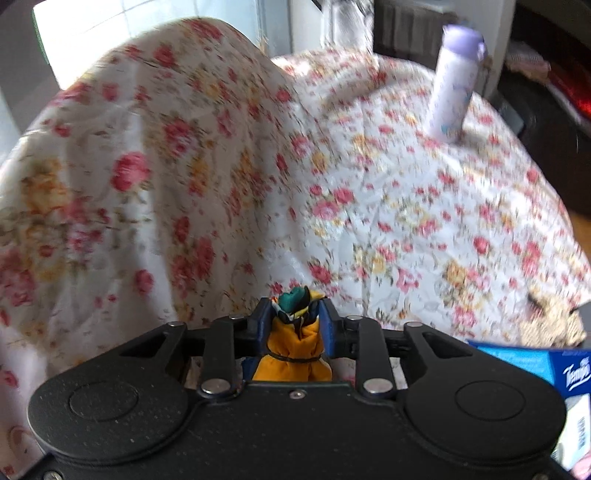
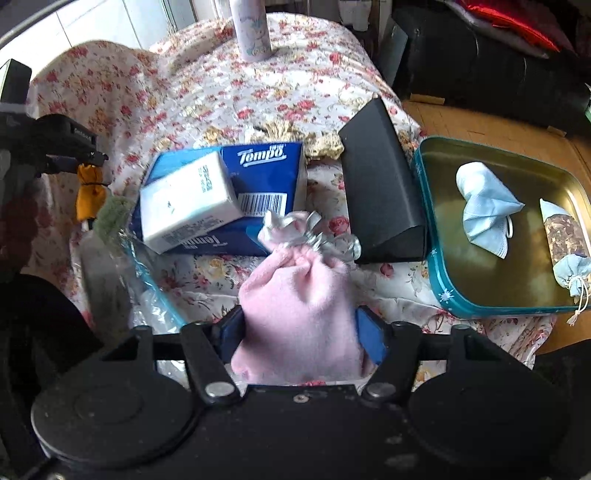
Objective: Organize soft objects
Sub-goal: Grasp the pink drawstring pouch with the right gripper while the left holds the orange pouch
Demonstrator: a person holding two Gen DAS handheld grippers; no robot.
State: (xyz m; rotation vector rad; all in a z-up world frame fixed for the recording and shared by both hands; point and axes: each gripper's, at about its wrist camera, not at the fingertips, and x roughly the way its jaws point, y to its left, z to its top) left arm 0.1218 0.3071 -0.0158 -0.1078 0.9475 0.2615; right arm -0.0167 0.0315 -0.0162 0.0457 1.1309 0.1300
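Both my tools are loaded over the flowered bench. My left tool is clamped tight on a small orange pouch tied with a dark cord, a scrap of teal and yellow cloth at its top; the right wrist view shows that pouch hanging clear of the cloth at the far left. My right tool has a fluffy pink drawstring pouch with a silver ribbon between its blue pads, which appear to press the plush on both sides; whether the pouch is clear of the bench I cannot tell.

The teal tin tray at the bench's right edge already holds a crumpled blue face mask and a patterned sachet with a pale blue tied end, so by my reading two soft items are sorted and two more are in hand.

The blue Tempo tissue box with a white pack lying on it, the black case beside the tray, a crinkled clear bag and the lavender bottle at the far end sit on the bench. Of these, perhaps only the tissue packs count as soft.
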